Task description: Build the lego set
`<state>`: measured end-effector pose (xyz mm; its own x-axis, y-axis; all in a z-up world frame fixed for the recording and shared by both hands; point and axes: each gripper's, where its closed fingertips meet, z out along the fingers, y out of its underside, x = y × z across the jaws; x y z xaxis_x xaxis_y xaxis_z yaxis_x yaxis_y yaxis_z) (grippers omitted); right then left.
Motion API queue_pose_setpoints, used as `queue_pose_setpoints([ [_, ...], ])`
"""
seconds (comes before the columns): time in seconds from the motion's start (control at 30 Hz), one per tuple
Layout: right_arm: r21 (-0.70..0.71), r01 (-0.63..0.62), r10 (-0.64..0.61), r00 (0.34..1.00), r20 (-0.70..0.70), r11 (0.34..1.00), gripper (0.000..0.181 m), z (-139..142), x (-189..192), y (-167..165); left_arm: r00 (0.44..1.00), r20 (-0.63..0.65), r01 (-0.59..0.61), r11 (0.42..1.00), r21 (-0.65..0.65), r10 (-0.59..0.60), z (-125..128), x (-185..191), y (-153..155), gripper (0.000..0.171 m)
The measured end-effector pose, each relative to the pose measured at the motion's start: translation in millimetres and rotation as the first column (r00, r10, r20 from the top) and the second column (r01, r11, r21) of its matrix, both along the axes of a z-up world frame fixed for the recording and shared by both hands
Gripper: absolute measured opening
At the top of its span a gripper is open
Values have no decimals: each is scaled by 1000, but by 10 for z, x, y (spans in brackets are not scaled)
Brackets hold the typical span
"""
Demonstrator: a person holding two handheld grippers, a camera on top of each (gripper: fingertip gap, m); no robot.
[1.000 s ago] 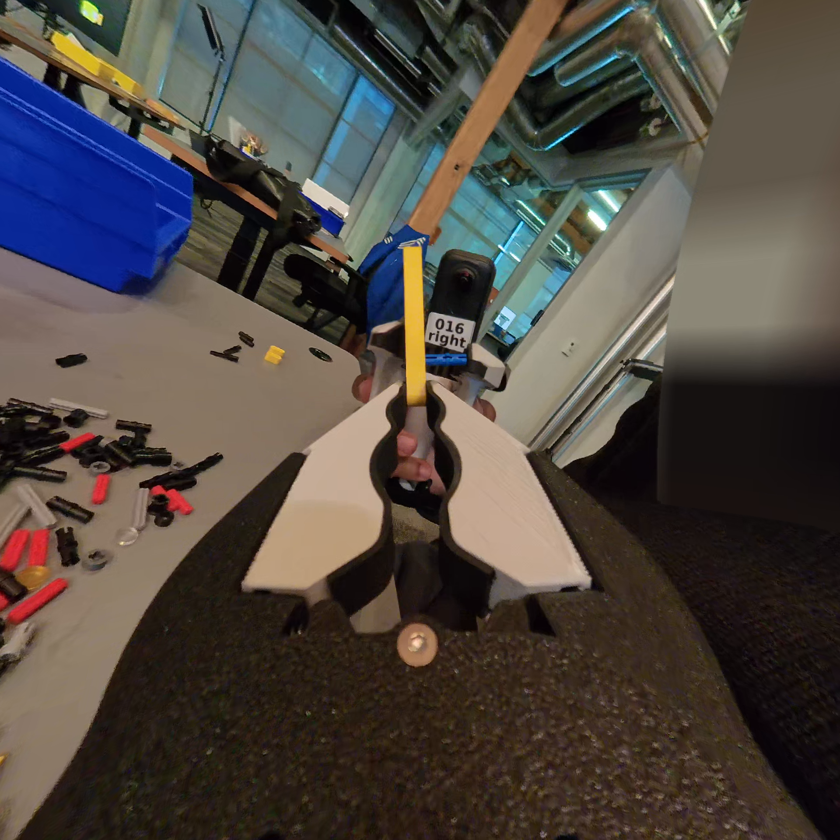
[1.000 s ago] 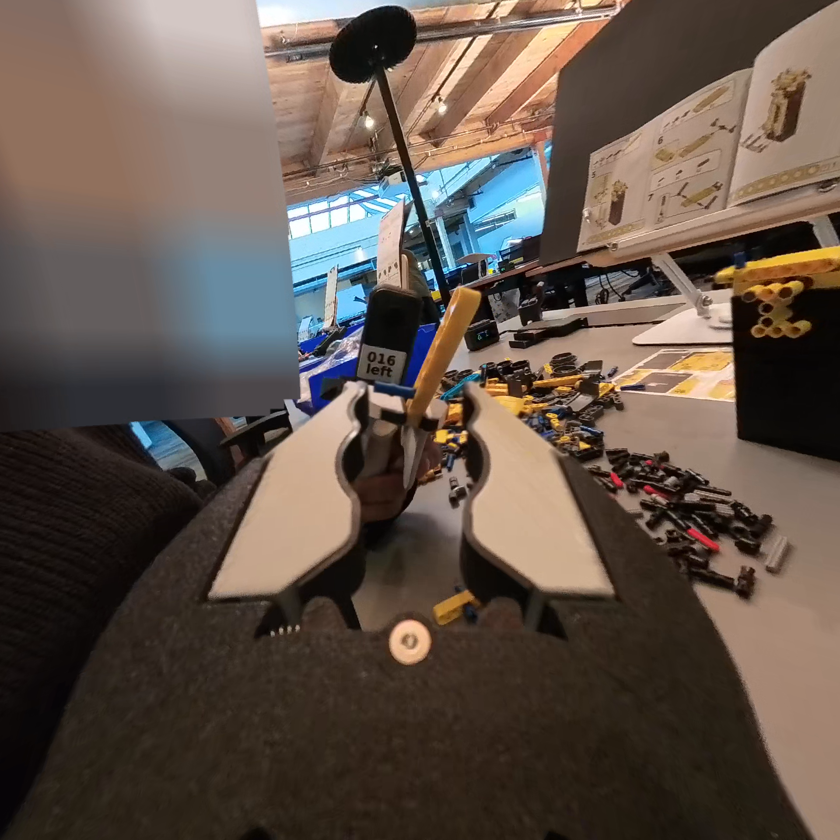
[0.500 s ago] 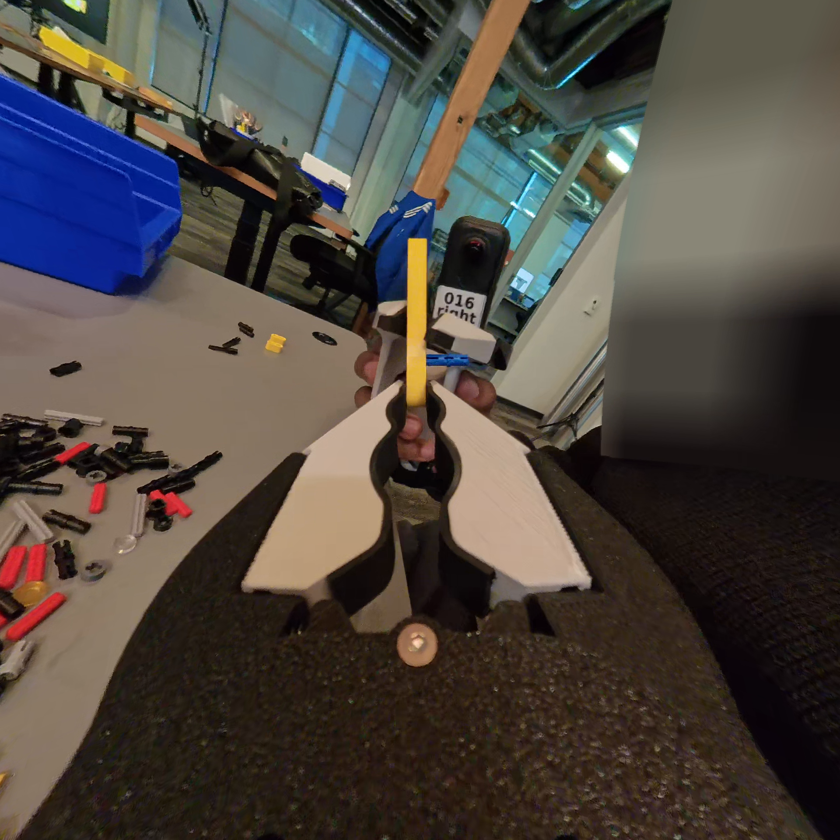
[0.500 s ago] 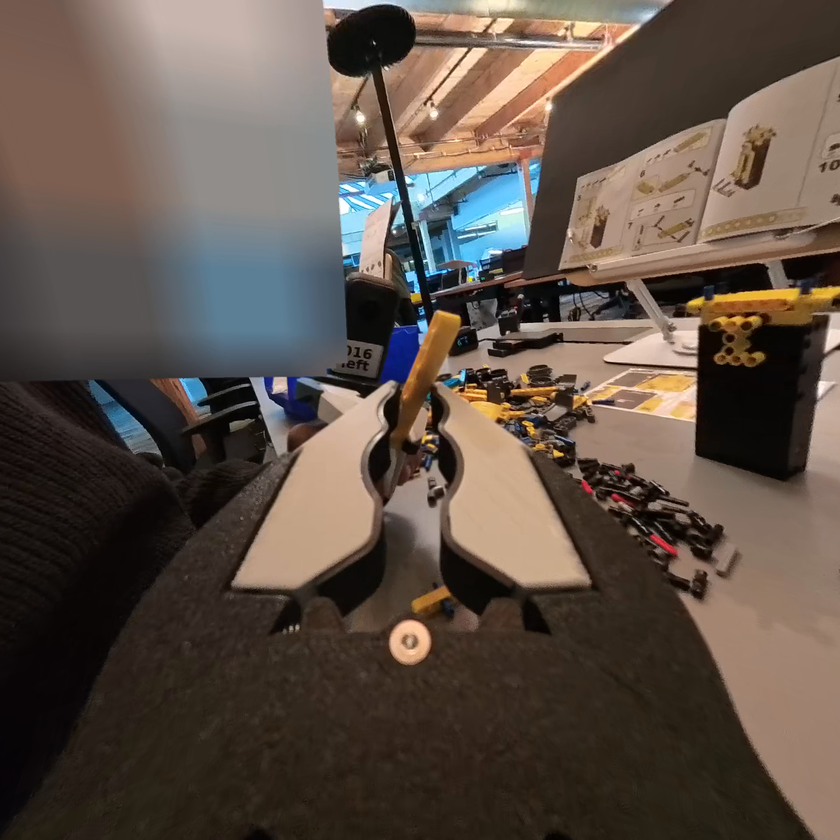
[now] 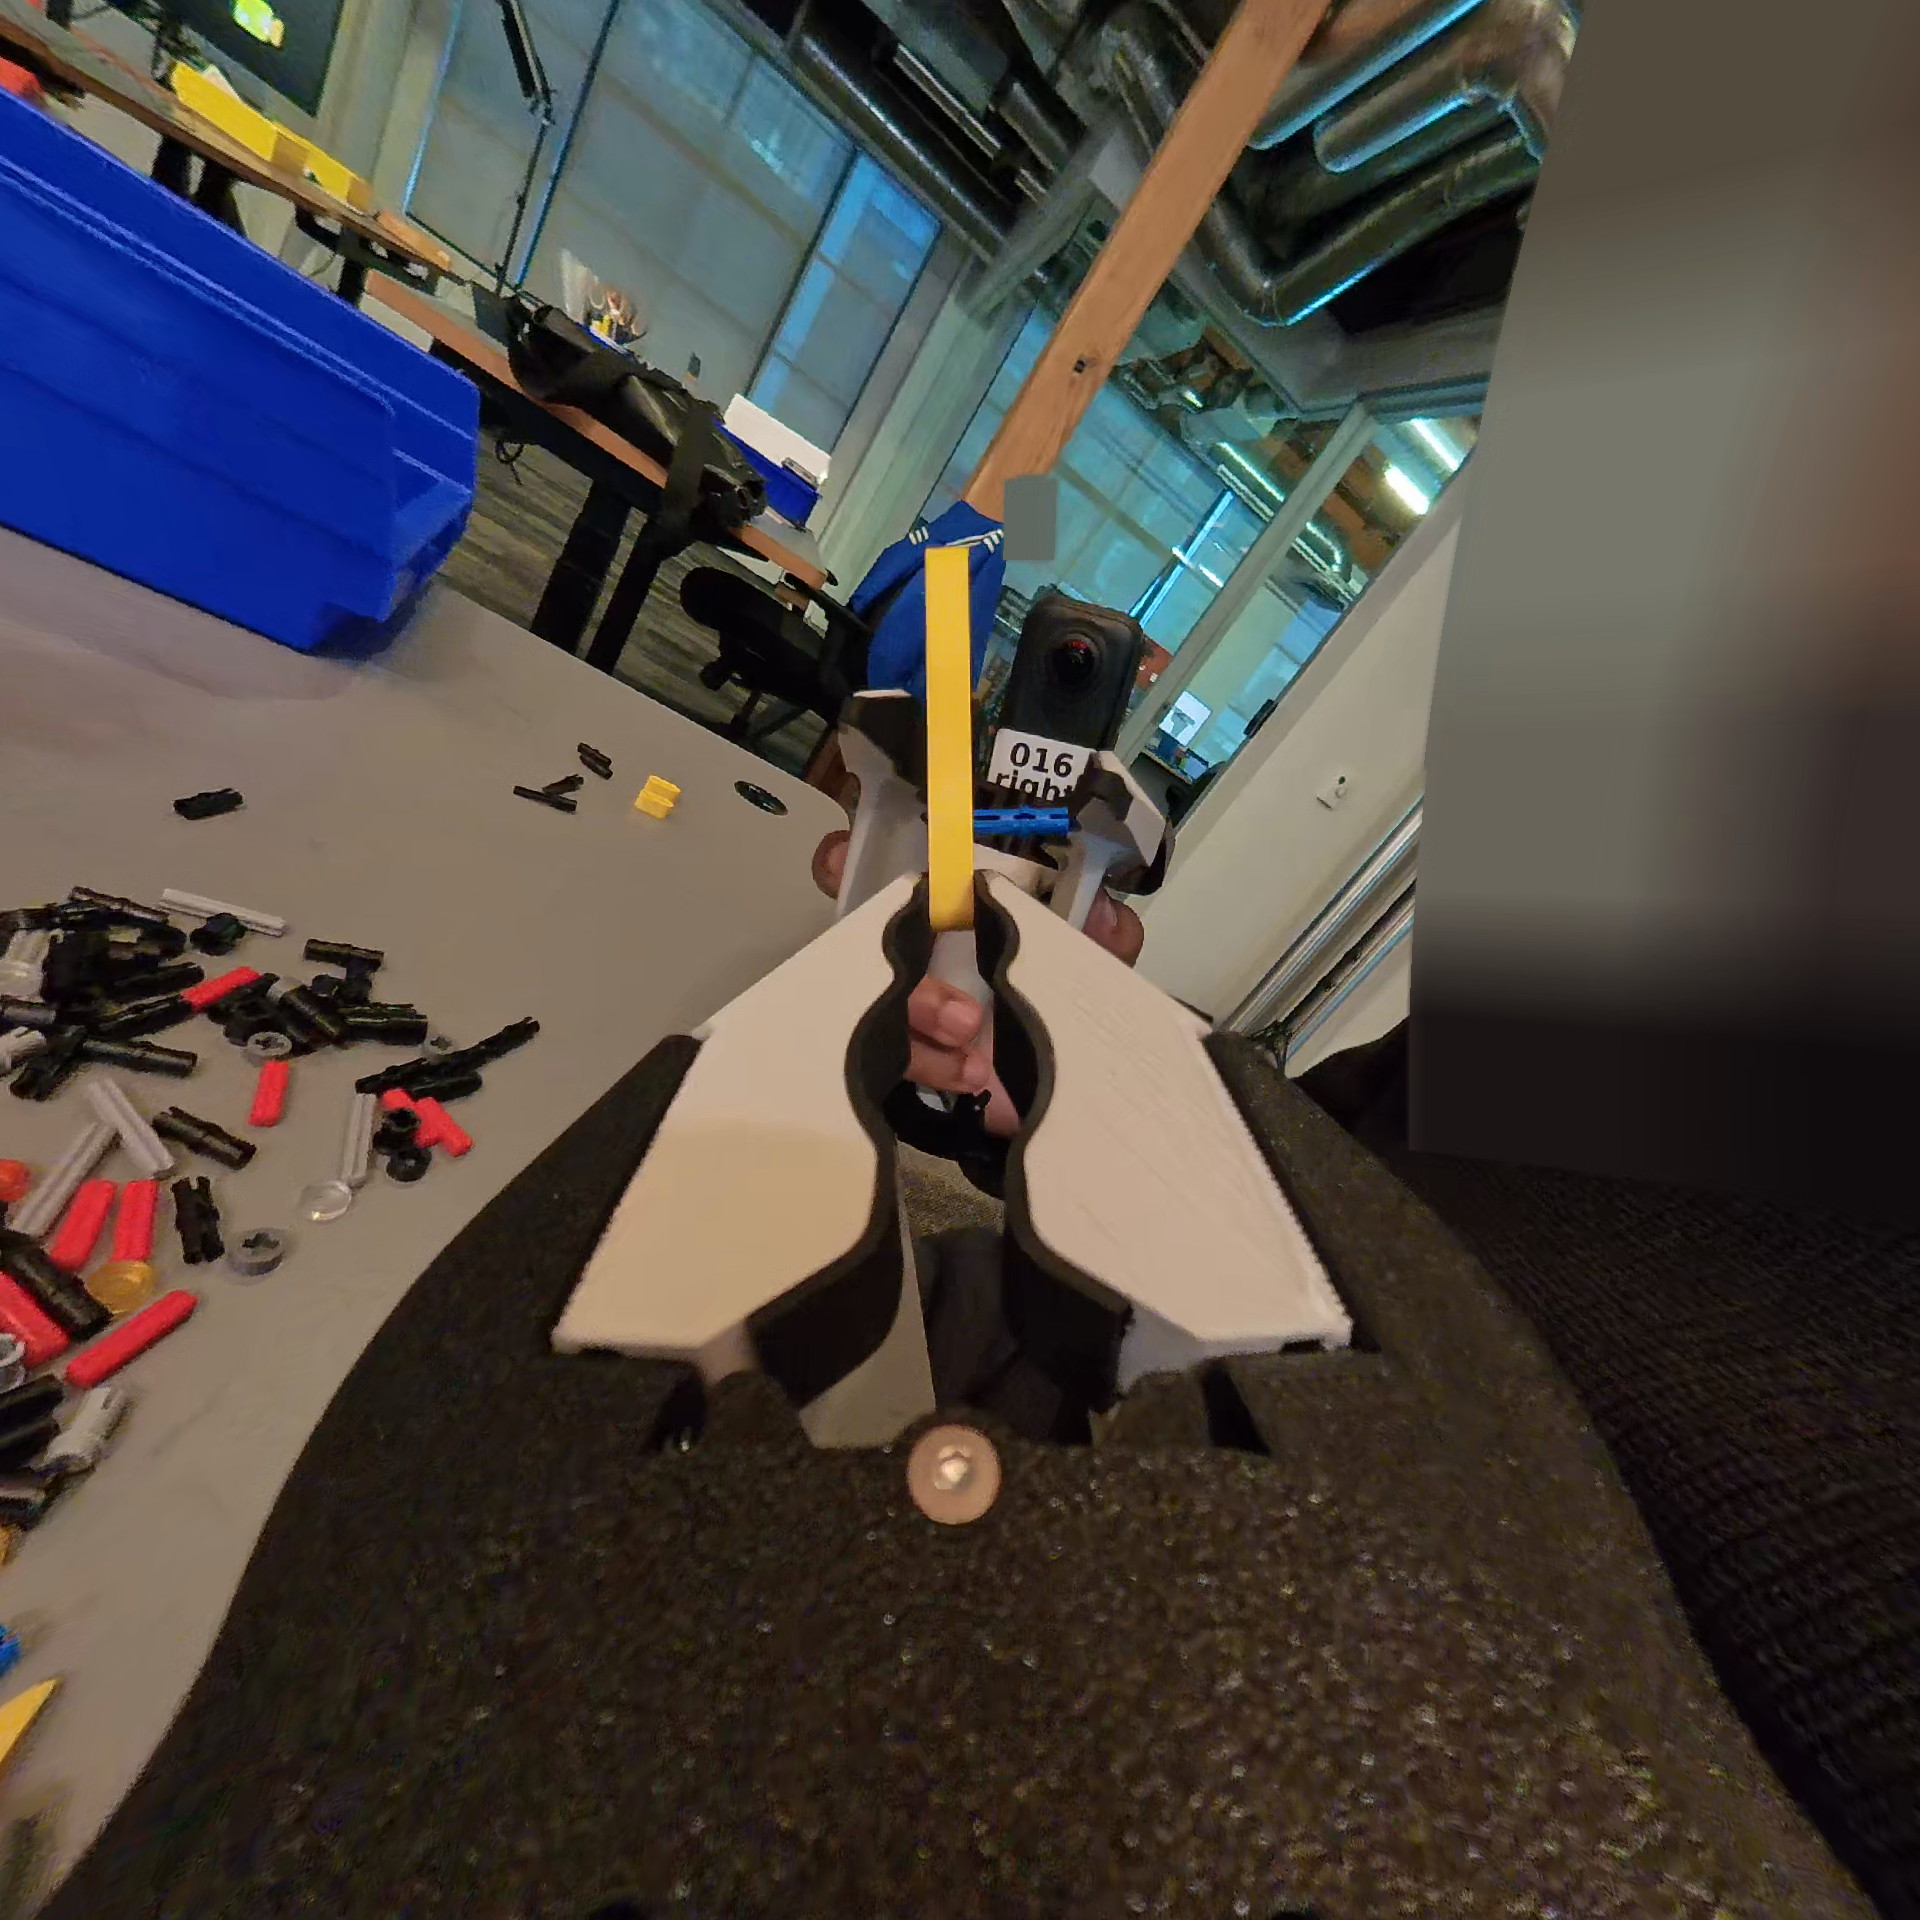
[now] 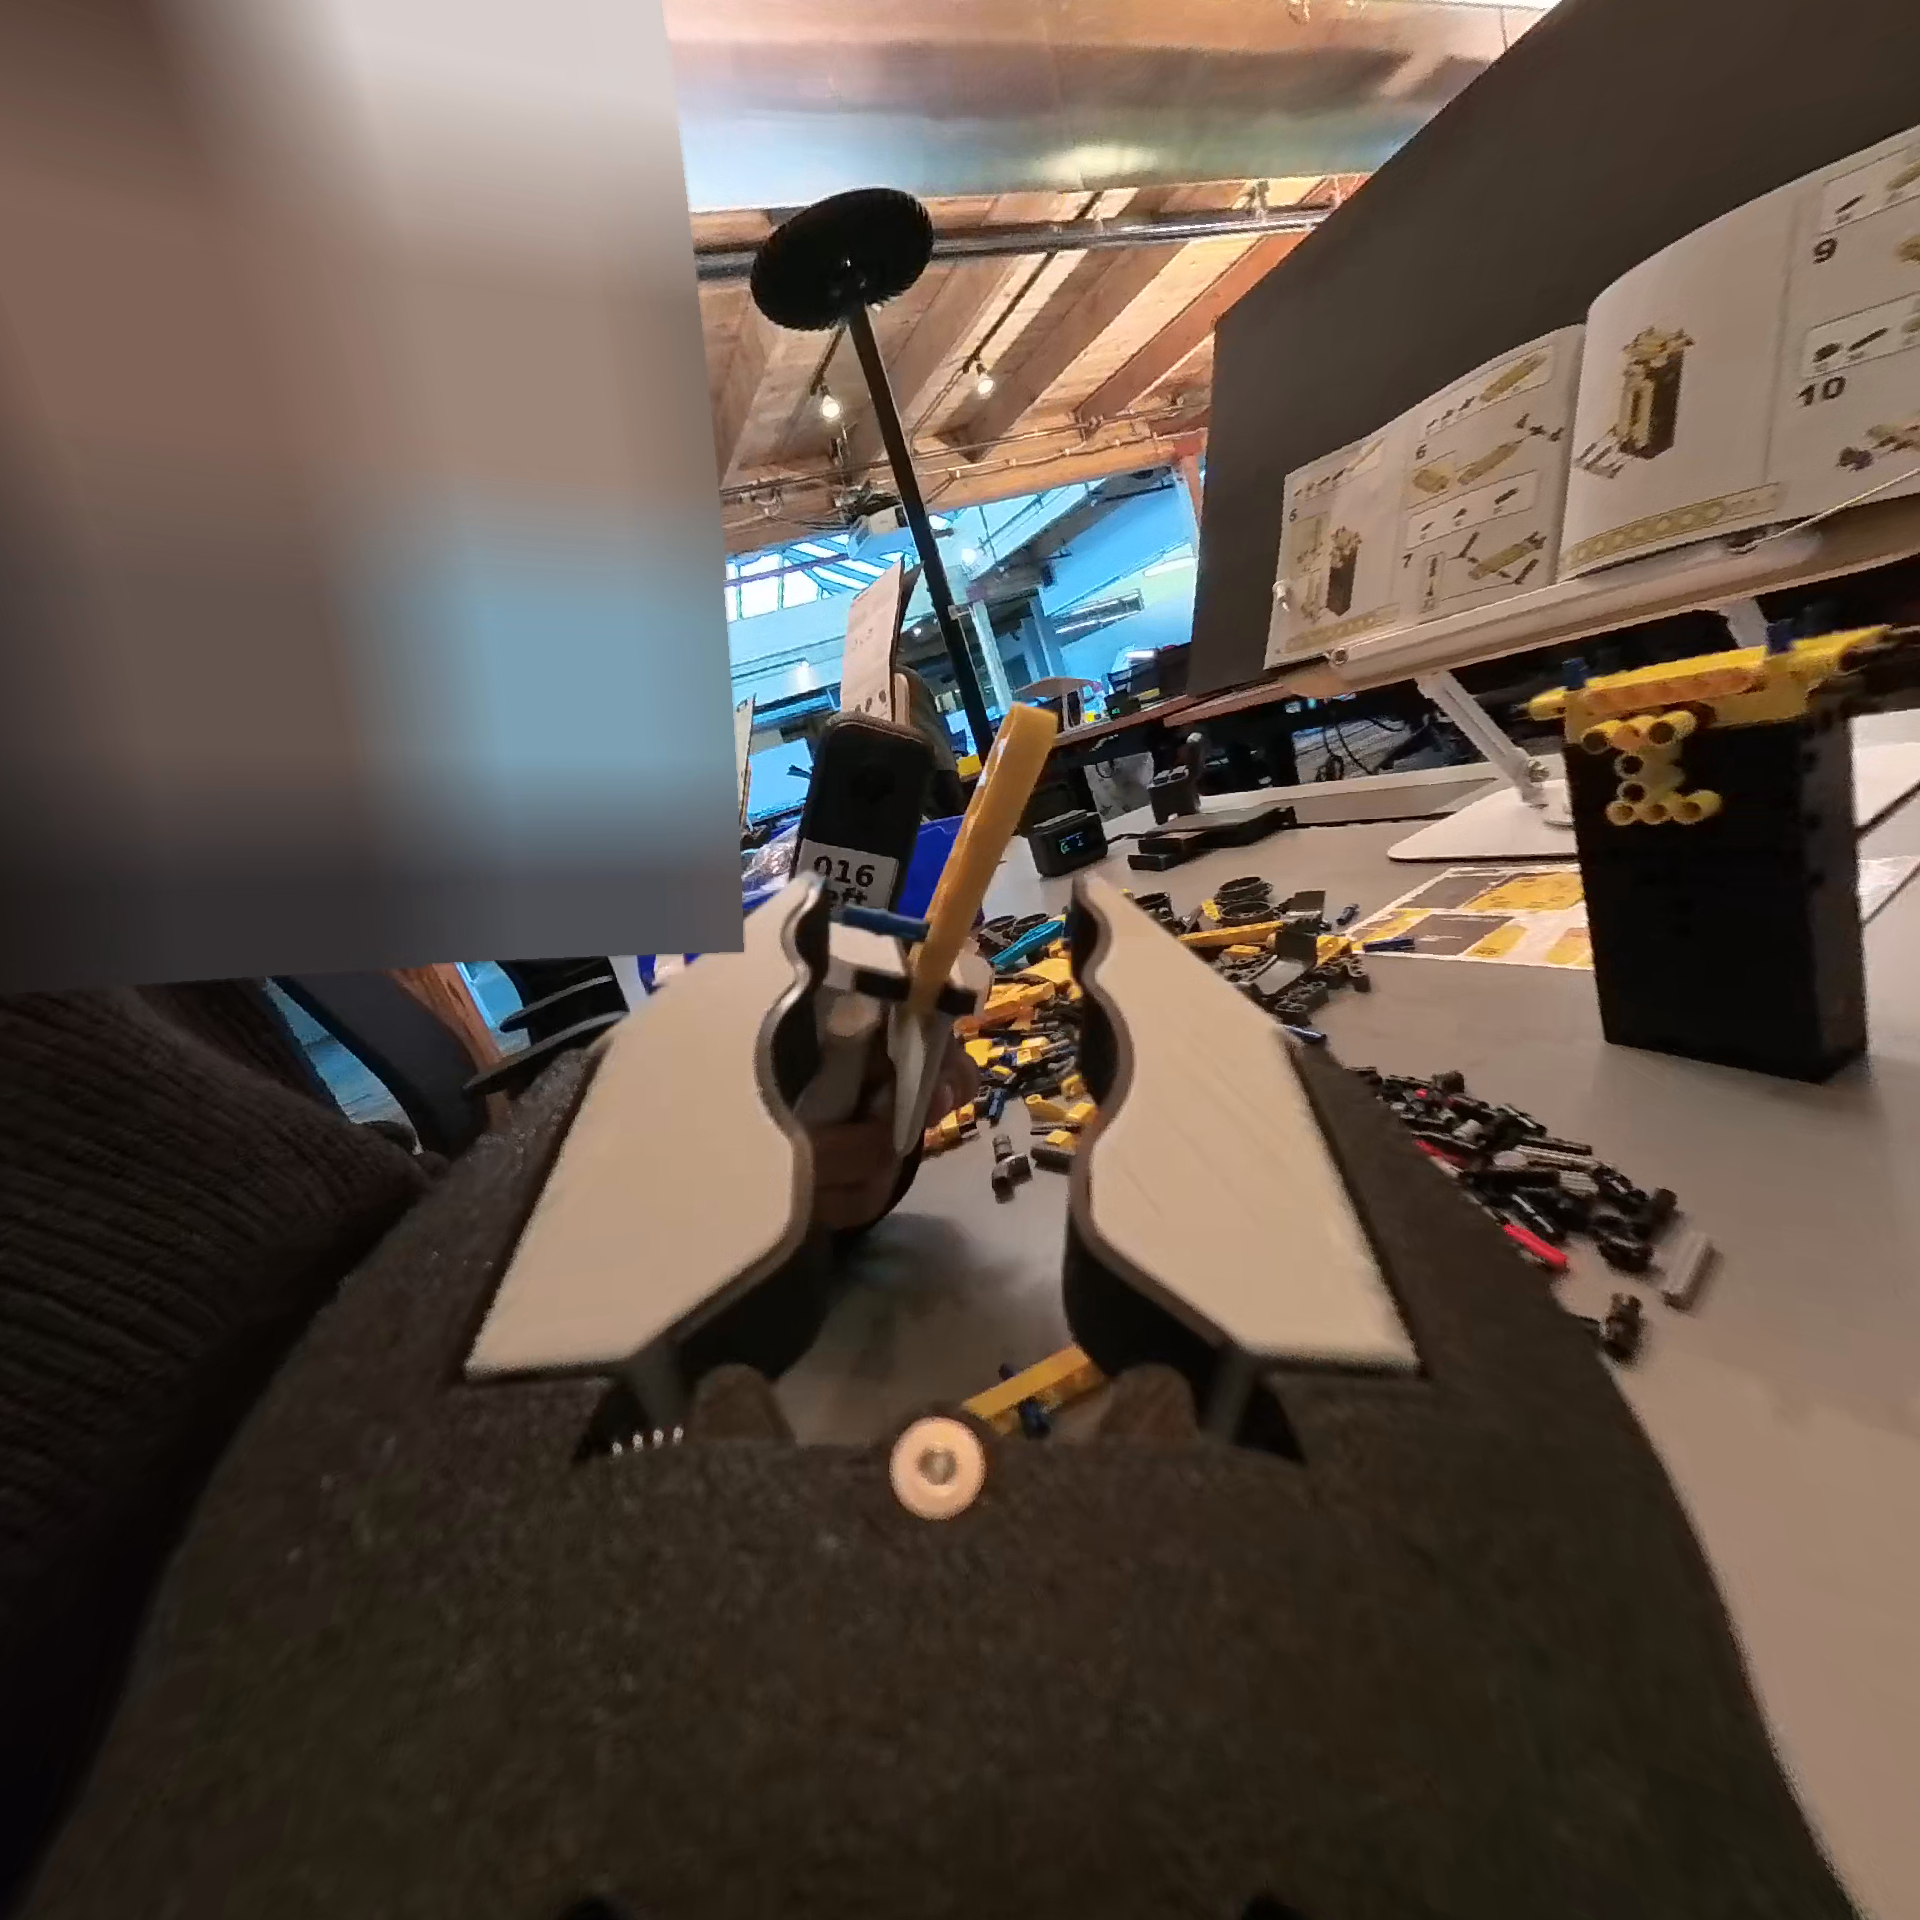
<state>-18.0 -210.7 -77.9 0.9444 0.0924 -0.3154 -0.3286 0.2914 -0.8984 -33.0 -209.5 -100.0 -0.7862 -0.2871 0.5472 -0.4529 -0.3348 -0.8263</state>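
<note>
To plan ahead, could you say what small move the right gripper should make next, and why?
Probably close the right gripper on the blue pin: it juts sideways from the yellow beam clamped by the left gripper, and the right fingers stand open around it.

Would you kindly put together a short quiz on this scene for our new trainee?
1. True or false: the left tongs are shut on the yellow beam.
2. Multiple choice: the right tongs are A) shut on a pin, B) open, C) out of view.
3. Fill in: the tower standing on the table is mostly ____ in colour.

Key: 1 true; 2 B; 3 black.
</note>
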Motion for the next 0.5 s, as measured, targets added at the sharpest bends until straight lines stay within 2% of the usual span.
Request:
queue_pose_setpoints([
  [0.5,-48,7,-7,1000,-16,999,46,-85,28,72,999,-42,1,1000,21,0,-77,47,-32,7],
])
